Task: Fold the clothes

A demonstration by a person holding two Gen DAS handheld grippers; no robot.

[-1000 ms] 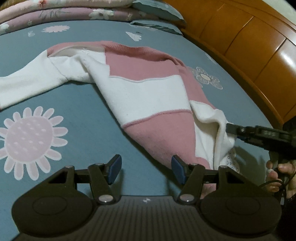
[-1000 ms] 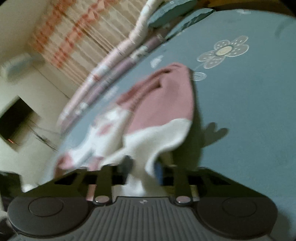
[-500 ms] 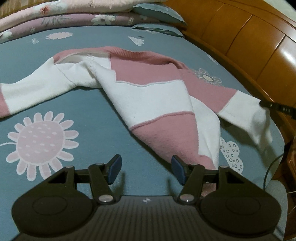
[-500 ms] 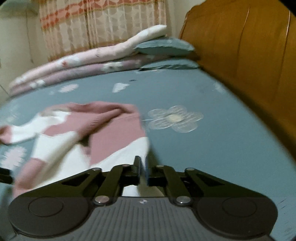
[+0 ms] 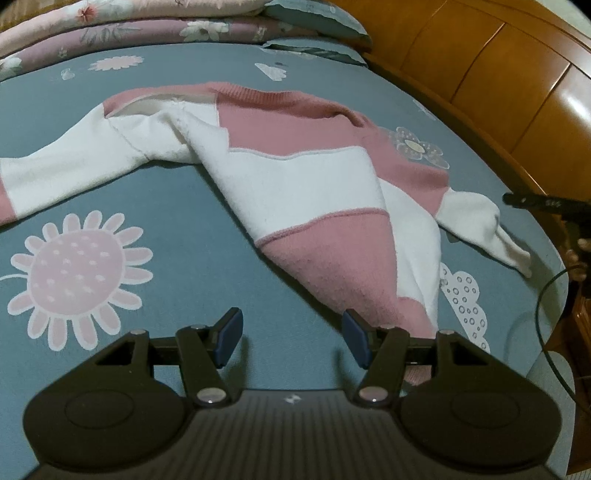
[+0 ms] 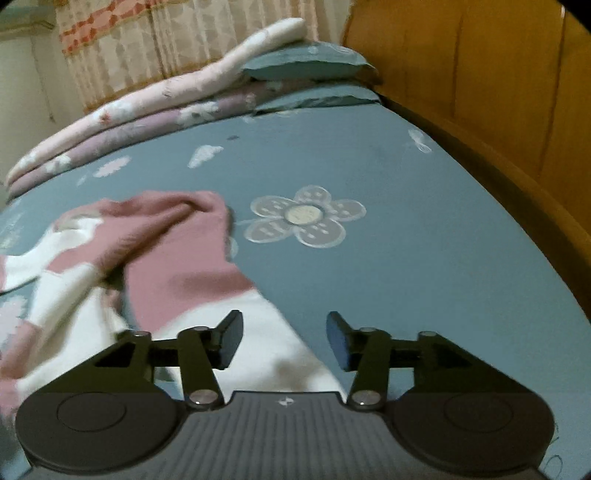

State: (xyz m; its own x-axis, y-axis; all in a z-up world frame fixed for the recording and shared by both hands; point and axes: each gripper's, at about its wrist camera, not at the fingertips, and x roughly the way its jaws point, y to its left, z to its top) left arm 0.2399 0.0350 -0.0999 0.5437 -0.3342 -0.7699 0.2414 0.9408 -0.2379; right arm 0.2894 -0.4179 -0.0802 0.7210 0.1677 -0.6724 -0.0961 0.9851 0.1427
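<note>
Lying across the bed (image 5: pixel 177 206), left wrist view: one sweater (image 5: pixel 306 184), pink and white blocks, spread from the far left to the near right. One sleeve runs off the left edge; the other sleeve (image 5: pixel 480 225) ends in a white cuff near the bed's right edge. Left gripper (image 5: pixel 291 339): jaws wide apart, nothing between them, over bare sheet; its right finger sits just beside the sweater's near pink corner. Right gripper (image 5: pixel 532 201): only a dark tip shows at far right, just beyond the cuff. Folded quilts (image 5: pixel 129 22) and pillows (image 5: pixel 314 14) are stacked at the far end, headboard (image 5: pixel 498 74) on the right. No containers, no legible writing.

Right wrist view, somewhat blurred: right gripper (image 6: pixel 284 339) with jaws wide apart, holding nothing; the sweater's (image 6: pixel 177 258) white cuff lies under and between them. Sweater fills the near left. Sheet flower print (image 6: pixel 304 216) beside it, quilts (image 6: pixel 147 110) and curtain (image 6: pixel 166 40) far off.
</note>
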